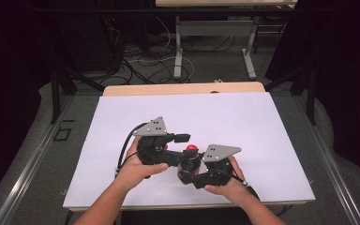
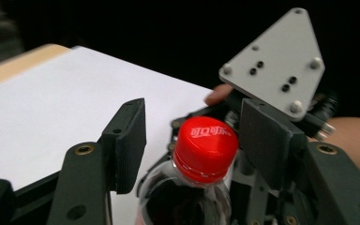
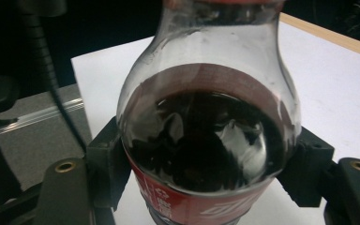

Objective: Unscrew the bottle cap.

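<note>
Near the desk's (image 1: 122, 140) front edge, the right gripper (image 3: 201, 178) is clamping a cola bottle (image 3: 201, 136). The left gripper (image 2: 192, 136) is sitting partly open around its red cap (image 2: 206, 150), not touching. White Chinese characters are showing on the cap.

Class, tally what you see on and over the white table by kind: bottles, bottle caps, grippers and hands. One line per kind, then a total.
Bottles: 1, the cola bottle
Caps: 1, the red cap
Grippers: 2, left gripper and right gripper
Hands: 2, left hand and right hand
Total: 6
</note>
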### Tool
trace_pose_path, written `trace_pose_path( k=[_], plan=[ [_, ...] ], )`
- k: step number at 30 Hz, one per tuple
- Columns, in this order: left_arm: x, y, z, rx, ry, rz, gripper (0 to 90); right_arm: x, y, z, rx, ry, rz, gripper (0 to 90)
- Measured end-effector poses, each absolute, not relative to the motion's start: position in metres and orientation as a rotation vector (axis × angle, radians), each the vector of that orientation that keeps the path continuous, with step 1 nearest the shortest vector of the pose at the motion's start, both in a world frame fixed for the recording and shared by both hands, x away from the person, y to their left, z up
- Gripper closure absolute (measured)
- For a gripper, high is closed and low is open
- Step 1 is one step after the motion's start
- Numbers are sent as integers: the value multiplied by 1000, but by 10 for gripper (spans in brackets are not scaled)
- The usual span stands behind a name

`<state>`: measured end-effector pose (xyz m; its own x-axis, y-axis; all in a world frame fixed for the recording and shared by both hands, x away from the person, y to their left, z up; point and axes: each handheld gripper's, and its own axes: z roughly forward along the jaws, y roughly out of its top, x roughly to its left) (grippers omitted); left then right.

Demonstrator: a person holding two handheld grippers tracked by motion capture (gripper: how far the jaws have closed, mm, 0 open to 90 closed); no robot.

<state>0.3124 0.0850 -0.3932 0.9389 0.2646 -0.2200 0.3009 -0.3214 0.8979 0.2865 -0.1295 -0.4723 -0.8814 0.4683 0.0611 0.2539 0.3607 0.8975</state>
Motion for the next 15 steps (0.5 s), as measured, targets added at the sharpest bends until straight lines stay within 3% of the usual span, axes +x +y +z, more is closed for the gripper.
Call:
trace_pose_path(
  k=[6, 15],
  plan=[
    [314, 88, -397, 1925, 353, -122, 588, 284, -127, -472, 597, 2454, 1533, 292],
    [307, 84, -398, 1923, 388, -27, 604, 284, -126, -473, 636, 2428, 1510, 293]
  ],
)
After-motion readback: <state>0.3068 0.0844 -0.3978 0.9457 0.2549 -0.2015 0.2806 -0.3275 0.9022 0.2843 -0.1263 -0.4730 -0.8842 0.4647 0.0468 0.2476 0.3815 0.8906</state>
